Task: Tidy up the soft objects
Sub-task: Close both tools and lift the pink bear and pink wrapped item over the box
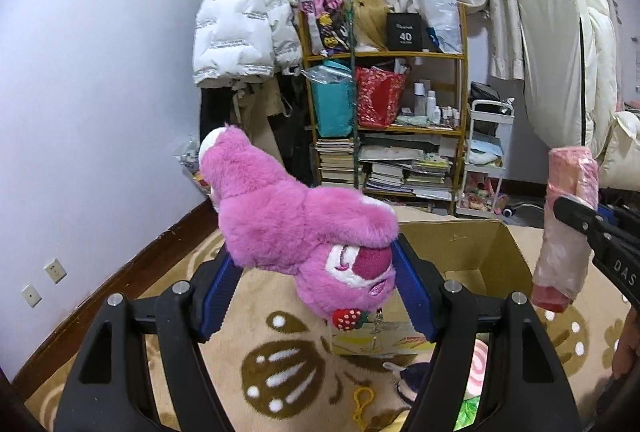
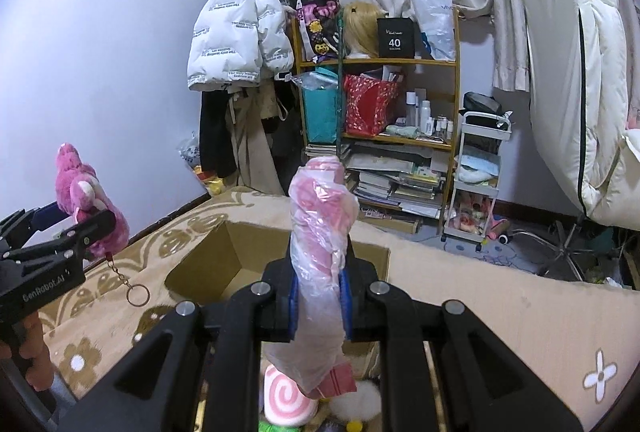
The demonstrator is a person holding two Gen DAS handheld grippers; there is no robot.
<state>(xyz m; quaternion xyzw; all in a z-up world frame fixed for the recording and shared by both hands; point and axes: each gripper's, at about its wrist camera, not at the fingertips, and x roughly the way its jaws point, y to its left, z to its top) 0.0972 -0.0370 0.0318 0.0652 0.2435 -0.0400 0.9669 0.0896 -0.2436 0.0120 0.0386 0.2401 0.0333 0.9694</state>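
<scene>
Both hand-held grippers are loaded: the left hand-held gripper (image 1: 316, 284) is clenched on a pink plush bear (image 1: 296, 220), the right hand-held gripper (image 2: 320, 296) on a plastic-wrapped pink roll (image 2: 320, 232), both held above the open cardboard box (image 2: 224, 256). Neither is yet deposited; more soft toys, among them a pink swirl plush (image 2: 286, 398), are left below.

One pink plush bear (image 1: 304, 228), one wrapped pink roll (image 2: 320, 256) — one cardboard box (image 1: 476, 252)

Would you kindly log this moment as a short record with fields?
left gripper: shut on pink bear, held above the rug
bear detail: strawberry charm by its face; key ring hanging on a chain
right gripper: shut on wrapped pink roll, upright
box: cardboard, open, beyond both grippers
below right gripper: pink swirl plush
</scene>
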